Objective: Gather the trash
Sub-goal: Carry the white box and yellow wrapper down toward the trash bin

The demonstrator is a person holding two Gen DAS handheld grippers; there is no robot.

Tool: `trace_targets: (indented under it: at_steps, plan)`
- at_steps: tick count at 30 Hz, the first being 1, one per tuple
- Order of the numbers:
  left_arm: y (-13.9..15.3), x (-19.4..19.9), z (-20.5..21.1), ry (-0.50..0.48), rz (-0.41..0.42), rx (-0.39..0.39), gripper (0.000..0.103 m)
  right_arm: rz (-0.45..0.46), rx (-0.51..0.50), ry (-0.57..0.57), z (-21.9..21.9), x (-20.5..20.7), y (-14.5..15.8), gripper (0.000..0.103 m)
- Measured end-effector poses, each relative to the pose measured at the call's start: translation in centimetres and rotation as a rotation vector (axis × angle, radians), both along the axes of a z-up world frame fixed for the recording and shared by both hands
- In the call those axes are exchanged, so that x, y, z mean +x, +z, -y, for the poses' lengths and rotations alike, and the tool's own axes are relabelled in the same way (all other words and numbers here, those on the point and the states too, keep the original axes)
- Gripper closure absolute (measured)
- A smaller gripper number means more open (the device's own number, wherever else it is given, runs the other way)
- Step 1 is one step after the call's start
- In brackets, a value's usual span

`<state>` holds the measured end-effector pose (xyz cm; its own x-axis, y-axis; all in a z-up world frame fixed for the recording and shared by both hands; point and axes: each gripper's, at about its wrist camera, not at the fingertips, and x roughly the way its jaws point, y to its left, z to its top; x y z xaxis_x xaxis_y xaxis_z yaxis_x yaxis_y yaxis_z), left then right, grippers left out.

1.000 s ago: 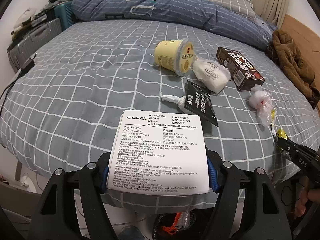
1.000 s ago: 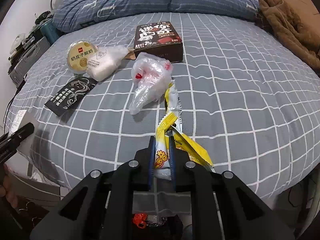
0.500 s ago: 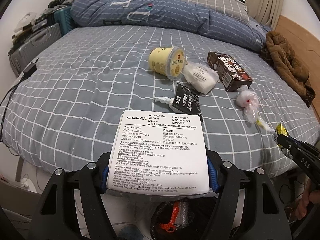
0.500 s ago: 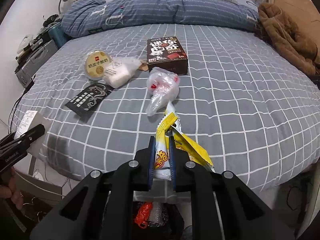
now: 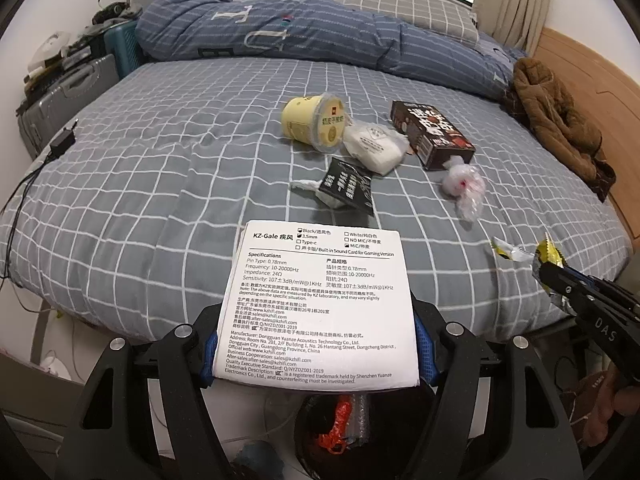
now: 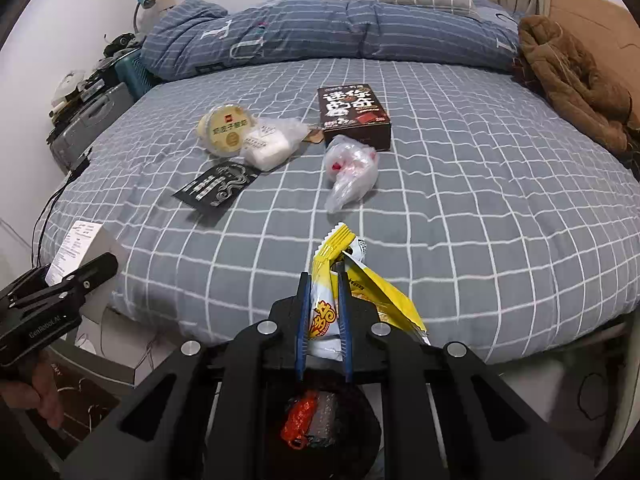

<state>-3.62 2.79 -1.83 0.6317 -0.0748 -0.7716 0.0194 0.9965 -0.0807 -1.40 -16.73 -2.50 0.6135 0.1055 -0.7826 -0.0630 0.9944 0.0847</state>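
Note:
My left gripper (image 5: 316,350) is shut on a white earphone box (image 5: 320,304) with printed specifications, held off the near edge of the bed. My right gripper (image 6: 324,320) is shut on a yellow and white snack wrapper (image 6: 344,280). Under both grippers stands a dark trash bin (image 6: 320,428) with an orange wrapper inside. On the bed lie a yellow pudding cup (image 5: 314,122), a white packet in clear film (image 5: 376,146), a black sachet (image 5: 348,186), a dark brown box (image 5: 432,134) and a crumpled clear bag (image 5: 464,186).
The bed has a grey checked sheet (image 5: 160,184), a blue striped duvet (image 5: 304,40) at the back and a brown jacket (image 5: 560,120) at the right. A grey suitcase (image 5: 60,100) and a charger cable (image 5: 36,172) are at the left.
Both grippers have drawn back from the bed and risen a little, each keeping its item. The trash bin now shows more fully beneath them.

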Motion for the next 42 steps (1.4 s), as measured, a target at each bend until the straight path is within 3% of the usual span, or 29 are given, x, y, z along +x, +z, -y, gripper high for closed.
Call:
trace_targets:
  at_steps: [24, 42]
  plan:
    - [-3.4, -6.2, 1.3, -0.024, -0.052, -0.025, 0.034, -0.043, 0.007, 0.028, -2.1, -5.6, -2.9, 0.090]
    - [-8.5, -8.1, 1.3, -0.033, -0.141, -0.014, 0.034, -0.149, 0.024, 0.031, -2.7, -7.7, -8.2, 0.090]
